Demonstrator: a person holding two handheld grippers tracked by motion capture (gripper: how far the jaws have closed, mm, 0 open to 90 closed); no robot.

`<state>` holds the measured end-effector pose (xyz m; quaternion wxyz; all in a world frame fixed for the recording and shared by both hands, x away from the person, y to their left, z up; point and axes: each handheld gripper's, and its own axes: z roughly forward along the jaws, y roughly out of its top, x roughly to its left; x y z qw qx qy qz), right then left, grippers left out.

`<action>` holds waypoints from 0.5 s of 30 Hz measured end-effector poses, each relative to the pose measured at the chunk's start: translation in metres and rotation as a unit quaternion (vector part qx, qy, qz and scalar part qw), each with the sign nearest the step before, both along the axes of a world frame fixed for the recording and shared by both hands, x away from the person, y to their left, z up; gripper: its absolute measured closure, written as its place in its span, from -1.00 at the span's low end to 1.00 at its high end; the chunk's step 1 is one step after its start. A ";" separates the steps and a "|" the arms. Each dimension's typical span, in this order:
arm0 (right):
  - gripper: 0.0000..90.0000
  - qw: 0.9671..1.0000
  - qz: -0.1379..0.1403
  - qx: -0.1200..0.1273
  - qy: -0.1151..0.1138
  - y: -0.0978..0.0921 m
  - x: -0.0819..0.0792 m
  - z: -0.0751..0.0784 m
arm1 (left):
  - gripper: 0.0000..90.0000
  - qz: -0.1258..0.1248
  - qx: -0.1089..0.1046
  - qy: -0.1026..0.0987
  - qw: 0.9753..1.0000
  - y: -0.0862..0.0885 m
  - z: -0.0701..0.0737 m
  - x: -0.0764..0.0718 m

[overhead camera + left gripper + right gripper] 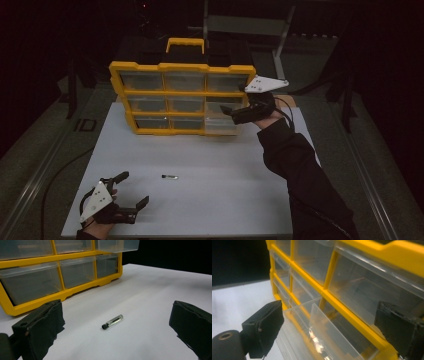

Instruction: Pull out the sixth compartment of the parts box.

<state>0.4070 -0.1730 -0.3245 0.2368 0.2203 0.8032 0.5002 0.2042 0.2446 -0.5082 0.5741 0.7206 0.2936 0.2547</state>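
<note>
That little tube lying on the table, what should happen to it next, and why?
Probably the left gripper should ease forward and close on the small tube: its jaws stand open with the tube lying ahead between them, and a clear drawer already sits pulled out by the right gripper.

White table (210,200); grey metal frame (250,24) behind.

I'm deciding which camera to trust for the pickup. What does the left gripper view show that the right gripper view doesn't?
Left gripper view: a small clear vial with a black cap lying on the white table, between the wide-open jaws of the left claw, not touched by either jaw.

Right gripper view: a clear drawer pulled out of the cabinet, with an upright divider inside, in front of the open right claw.

Both: the yellow drawer cabinet with clear drawers, and the white tabletop.
</note>
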 end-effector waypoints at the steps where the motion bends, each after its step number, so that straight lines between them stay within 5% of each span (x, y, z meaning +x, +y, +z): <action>1: -0.81 1.000 0.000 0.004 0.002 -0.003 0.000 0.000 | -1.00 0.000 0.000 0.000 1.000 0.000 0.000 0.000; 15: -0.81 1.000 -0.003 0.015 -0.005 -0.034 -0.009 -0.013 | -1.00 0.003 0.001 0.000 1.000 0.000 0.000 0.000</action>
